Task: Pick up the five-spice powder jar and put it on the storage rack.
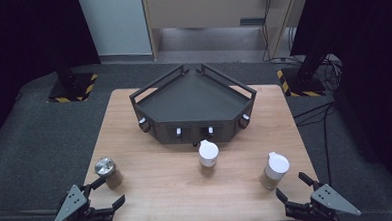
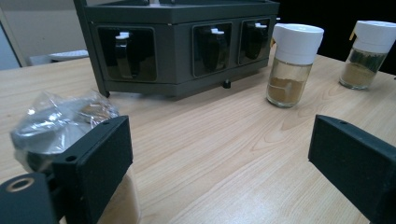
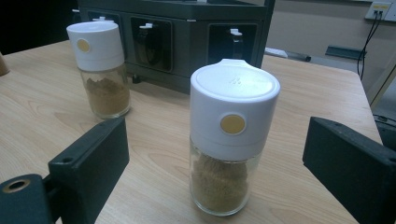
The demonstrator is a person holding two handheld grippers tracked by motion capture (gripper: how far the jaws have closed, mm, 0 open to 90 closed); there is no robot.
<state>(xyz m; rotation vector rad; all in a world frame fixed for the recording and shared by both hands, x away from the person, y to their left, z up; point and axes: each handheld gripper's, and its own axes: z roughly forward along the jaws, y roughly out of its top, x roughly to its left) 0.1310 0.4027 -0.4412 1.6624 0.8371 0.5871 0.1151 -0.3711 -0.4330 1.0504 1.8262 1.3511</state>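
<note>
My right gripper [image 1: 293,190] stands wide open, empty, so its jaws can straddle the white-capped jar [image 1: 274,170] at 11 o'clock. My left gripper [image 1: 106,192] is likewise open and empty, beside the foil-topped jar [image 1: 109,172].

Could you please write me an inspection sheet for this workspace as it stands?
Surface: wooden table, bare between the items.
Job's things: three spice jars stand upright, apart: foil-topped jar at left, white-capped middle jar, white-capped right jar. Dark corner rack sits at the back, its tray holding nothing.
Clutter: nothing seen.
Grippers: left gripper open beside the foil-topped jar; right gripper open, facing the right jar, not touching it.
Cables: black cables lie on the floor at right.
Surroundings: grey carpet, stand bases with hazard tape.
</note>
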